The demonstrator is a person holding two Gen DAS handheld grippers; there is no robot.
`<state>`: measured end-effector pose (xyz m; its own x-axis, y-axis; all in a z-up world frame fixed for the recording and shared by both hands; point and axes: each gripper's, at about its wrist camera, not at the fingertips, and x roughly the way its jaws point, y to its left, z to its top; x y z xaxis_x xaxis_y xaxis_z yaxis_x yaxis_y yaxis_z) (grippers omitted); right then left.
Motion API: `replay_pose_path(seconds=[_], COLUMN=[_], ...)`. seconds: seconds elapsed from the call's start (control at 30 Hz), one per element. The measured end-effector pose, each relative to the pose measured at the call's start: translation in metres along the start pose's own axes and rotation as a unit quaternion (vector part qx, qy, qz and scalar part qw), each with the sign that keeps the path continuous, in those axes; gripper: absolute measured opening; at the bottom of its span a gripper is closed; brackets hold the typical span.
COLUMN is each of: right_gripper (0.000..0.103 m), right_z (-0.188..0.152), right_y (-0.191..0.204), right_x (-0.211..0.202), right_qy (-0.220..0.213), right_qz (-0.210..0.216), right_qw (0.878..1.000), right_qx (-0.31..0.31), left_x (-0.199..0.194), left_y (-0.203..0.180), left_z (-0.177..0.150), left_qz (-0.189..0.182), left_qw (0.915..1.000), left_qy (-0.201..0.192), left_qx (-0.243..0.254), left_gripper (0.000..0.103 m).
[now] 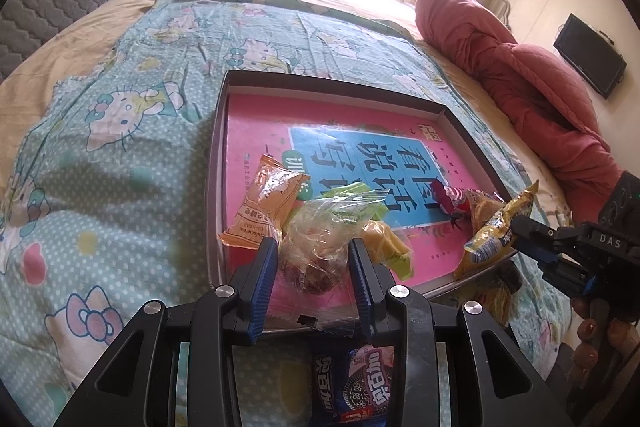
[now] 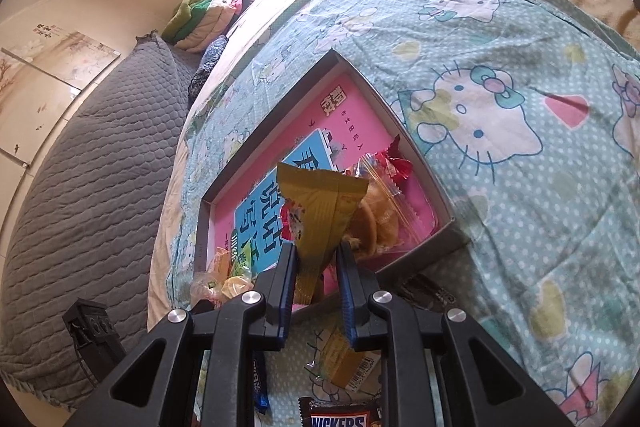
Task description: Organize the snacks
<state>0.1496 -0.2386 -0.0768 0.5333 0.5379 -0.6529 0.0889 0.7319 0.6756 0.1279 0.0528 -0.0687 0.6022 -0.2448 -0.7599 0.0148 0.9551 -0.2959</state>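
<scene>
Two tongs over my cartoon-cat bedspread (image 1: 120,163) — left gripper (image 1: 312,267) pinching a clear snack bag (image 1: 320,239), right gripper (image 2: 316,267) clamping a gold packet (image 2: 320,203); tray (image 1: 216,163) at twelve o'clock.

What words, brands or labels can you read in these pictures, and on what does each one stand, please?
"DAS": on the right gripper.
"NICKERS", first letter cut off: on the brown bar wrapper lying on the bedspread.
Large Chinese characters: on the pink book in the tray, seen upside down.
Small print on the orange packet: blurred.
</scene>
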Motion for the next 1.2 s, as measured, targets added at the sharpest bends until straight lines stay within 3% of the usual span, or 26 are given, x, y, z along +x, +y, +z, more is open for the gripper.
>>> replay_pose_path(seconds=[0.43,1.2], right_gripper=[0.021,0.023], right_z=[0.001,-0.002], right_y=[0.001,0.014], right_x=[-0.003,-0.008], right_qy=[-0.003,-0.002], right_qz=[-0.022,-0.029], right_qw=[1.000,0.999], right_qx=[-0.010,-0.045], left_x=[-0.002,-0.001], left_y=[-0.008,-0.002], left_z=[-0.001,0.000], left_qz=[-0.002,-0.002], left_qw=[0.9999,1.0000], left_qy=[-0.005,-0.006], left_qx=[0.016,0.001], left_gripper=[0.038,0.040])
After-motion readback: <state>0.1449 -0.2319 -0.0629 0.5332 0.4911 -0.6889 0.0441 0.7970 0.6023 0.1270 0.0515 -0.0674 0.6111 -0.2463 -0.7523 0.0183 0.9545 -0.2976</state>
